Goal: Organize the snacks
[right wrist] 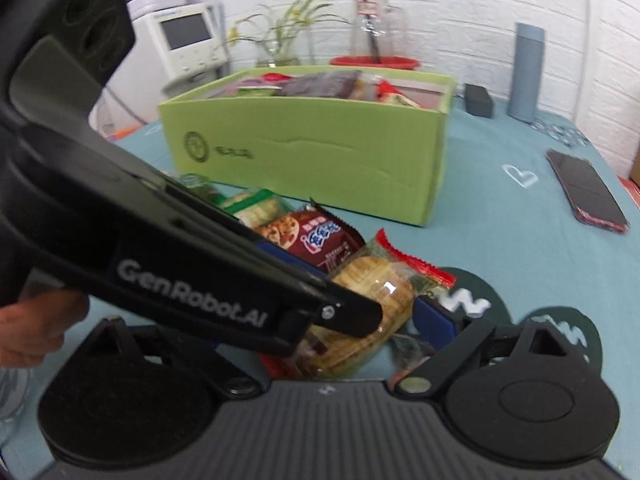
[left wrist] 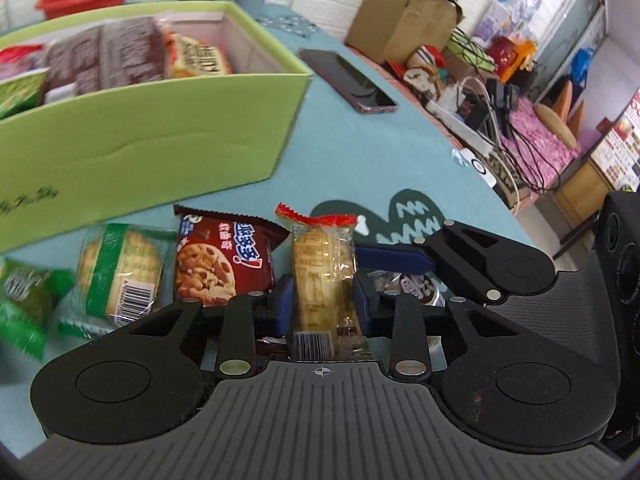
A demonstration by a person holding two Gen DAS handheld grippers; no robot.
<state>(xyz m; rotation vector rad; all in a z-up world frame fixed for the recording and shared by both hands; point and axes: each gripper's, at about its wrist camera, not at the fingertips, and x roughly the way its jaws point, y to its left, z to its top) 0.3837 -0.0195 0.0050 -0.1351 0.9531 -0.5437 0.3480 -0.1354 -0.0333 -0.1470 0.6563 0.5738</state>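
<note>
- The left gripper [left wrist: 325, 300] is seen with its jaws clamped on a clear-wrapped pale cracker pack with red crimped ends [left wrist: 322, 276]; the pack is lying on the teal-covered bench [left wrist: 400, 152]
- The right gripper [right wrist: 340, 332] is held just beside it with jaws spread apart; nothing is gripped
- A brown chocolate-chip cookie packet [left wrist: 224, 260] is lying just left of the held pack; an open green cardboard box [left wrist: 160, 140] holding snacks stands behind
- A dark smartphone [left wrist: 348, 80] is lying apart
</note>
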